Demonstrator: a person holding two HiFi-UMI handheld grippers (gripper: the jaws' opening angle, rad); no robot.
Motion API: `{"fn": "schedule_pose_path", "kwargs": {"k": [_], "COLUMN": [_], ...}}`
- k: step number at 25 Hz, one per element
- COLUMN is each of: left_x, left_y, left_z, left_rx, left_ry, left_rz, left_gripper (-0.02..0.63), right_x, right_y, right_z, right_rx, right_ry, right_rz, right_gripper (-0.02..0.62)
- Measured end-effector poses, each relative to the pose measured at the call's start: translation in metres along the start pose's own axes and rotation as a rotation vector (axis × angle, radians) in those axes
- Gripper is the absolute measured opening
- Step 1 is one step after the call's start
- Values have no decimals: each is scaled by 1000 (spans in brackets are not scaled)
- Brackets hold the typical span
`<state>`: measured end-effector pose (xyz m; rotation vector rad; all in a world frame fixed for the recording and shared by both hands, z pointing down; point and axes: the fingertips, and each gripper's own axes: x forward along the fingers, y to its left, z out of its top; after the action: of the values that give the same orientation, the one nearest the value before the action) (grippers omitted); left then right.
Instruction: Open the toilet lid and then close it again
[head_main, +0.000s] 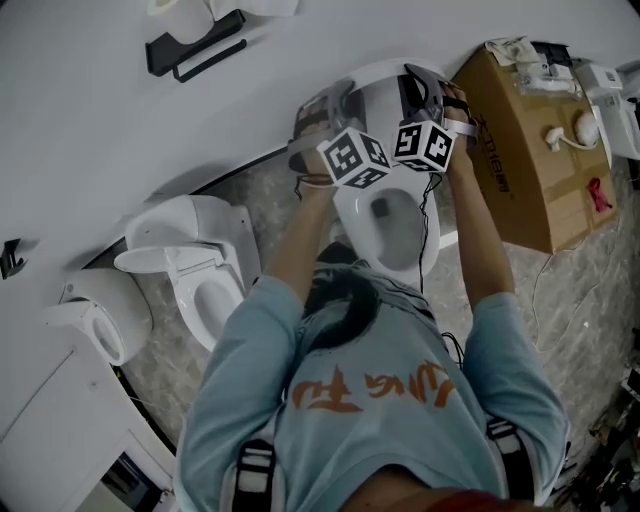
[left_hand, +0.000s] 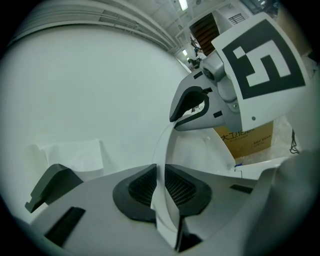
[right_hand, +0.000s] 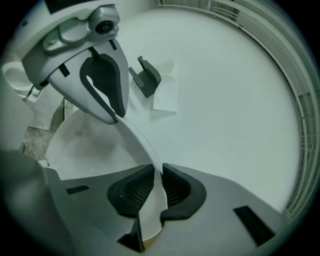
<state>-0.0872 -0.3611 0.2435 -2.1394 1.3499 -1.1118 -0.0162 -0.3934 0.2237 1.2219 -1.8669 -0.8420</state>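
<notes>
From the head view, the person leans over the toilet (head_main: 395, 225) with the lid (head_main: 385, 95) lifted off the bowl and tipped back toward the wall (head_main: 100, 120). The left gripper (head_main: 322, 108) and right gripper (head_main: 437, 92) each take one side of its rim, and a cardboard box (head_main: 520, 150) stands just beside on the right. In the left gripper view the pads are pinched onto the thin white edge of the lid (left_hand: 200, 150), and the right gripper (left_hand: 192, 107) bites the same edge further round. The right gripper view shows the same: jaws pressed onto the rim, the lid (right_hand: 95, 145) curving away to the left gripper (right_hand: 105, 85). I'd say the trick is keeping both hands level and following the hinge's arc (a thin rim twists out of a pinch easily), then easing it to rest rather than letting go early.
</notes>
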Motion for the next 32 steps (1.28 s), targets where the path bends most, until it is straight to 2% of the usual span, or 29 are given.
{"fn": "schedule_pose_path", "kwargs": {"k": [6,10,12,14,15,17,20,24,27,32], "left_x": [19,26,27,26,24,16,-14,-61,-88,-120], "left_y": [16,24,24,22,20,16,6,-34,-81,-179], "left_z": [-10,-13,-13,-13,-14,-19,-23,-22,-20,-34], "left_rx": [-99,-125,-144,-158,-167,-200,-252,-305,-323,-320], "left_ry": [-10,-24,-28,-30,-23,8,29,45,62,127], "left_rz": [-37,-20,-14,-16,-19,-12,33,63,37,-90], "left_gripper": [66,64,66,66,76,150,164,148,146,160], "right_x": [26,38,38,33,28,11,-28,-89,-130,-187], "right_y": [1,0,6,11,10,4,-3,1,13,62], "right_z": [5,8,9,6,4,-3,-20,-48,-74,-112], "right_rx": [1,-6,-3,30,55,118,201,370,489,541], "right_ry": [28,32,22,15,14,0,-23,-52,-63,-41], "right_rz": [14,21,50,91,98,86,73,89,114,216], "right_gripper": [63,67,101,183,196,193,159,61,58,58]}}
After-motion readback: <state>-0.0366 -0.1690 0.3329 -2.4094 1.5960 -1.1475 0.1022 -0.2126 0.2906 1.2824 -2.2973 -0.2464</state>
